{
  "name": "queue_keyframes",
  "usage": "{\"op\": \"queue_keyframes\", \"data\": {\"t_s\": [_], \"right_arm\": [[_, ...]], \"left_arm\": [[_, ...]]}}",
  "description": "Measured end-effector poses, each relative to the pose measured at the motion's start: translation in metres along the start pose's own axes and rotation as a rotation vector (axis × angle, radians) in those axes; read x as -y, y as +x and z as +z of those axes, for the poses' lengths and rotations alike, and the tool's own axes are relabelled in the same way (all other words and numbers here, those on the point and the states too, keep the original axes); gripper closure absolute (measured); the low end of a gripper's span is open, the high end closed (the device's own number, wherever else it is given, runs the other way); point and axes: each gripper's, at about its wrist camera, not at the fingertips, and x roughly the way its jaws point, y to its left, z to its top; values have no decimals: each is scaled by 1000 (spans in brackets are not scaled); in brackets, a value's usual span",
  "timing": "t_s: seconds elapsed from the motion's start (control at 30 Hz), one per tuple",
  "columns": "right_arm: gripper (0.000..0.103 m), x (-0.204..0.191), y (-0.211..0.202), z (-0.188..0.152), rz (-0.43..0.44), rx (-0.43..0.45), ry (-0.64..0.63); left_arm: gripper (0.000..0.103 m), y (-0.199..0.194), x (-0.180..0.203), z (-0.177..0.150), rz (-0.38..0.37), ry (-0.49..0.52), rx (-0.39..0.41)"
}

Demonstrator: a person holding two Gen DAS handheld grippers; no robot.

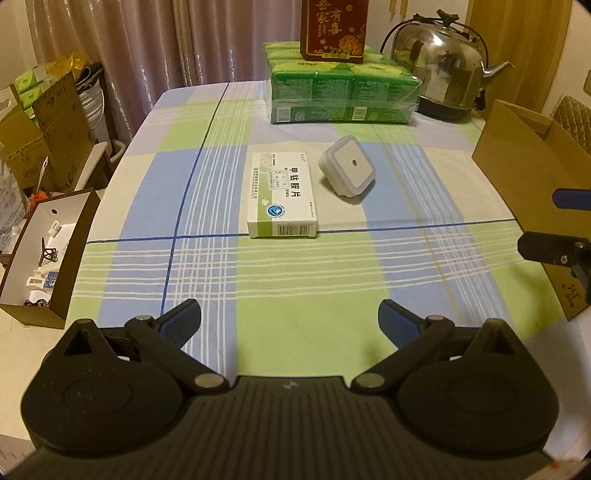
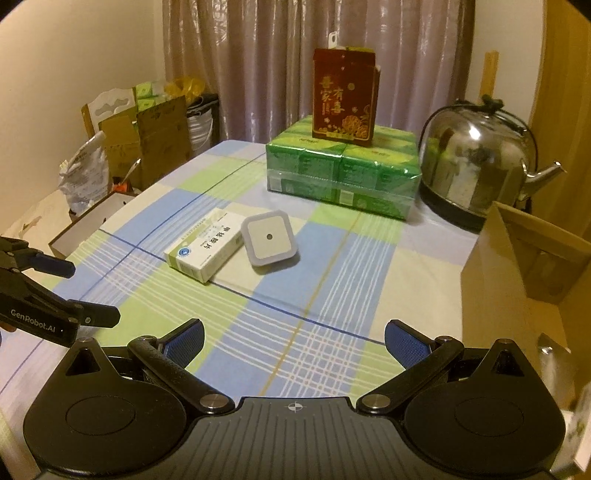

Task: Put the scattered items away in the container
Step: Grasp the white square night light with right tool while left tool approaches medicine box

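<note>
Flat on the table (image 1: 229, 280): a medicine box (image 1: 281, 196) in the middle, with a small square night light (image 1: 347, 170) just beside it on the right. Behind both, a big pack of tissues (image 1: 340, 92) with a tall box (image 1: 334, 27) standing on top. Right of the pack, a kettle (image 1: 441, 62). At the table's right edge, an open cardboard box (image 1: 517, 170). Left gripper (image 1: 290, 325) and right gripper (image 2: 293, 341) near the front, above the table.

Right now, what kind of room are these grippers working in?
Probably a home dining room: a table with a plaid tablecloth, a steel electric kettle, a wrapped tissue multipack, and curtains behind.
</note>
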Motion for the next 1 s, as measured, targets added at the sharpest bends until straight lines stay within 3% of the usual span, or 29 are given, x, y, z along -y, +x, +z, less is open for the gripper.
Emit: {"op": "queue_keyframes", "data": {"t_s": [0.43,0.87,1.0], "right_arm": [[2,8,75,35,77,0,-80],[3,11,147,60,191,-6,-152],[21,10,164,66,219,-9,-159]], "left_arm": [[3,51,-11,32,4,99,21],[3,99,-19,69,-58,161,59],[3,109,-19,74,-79,205,57]]}}
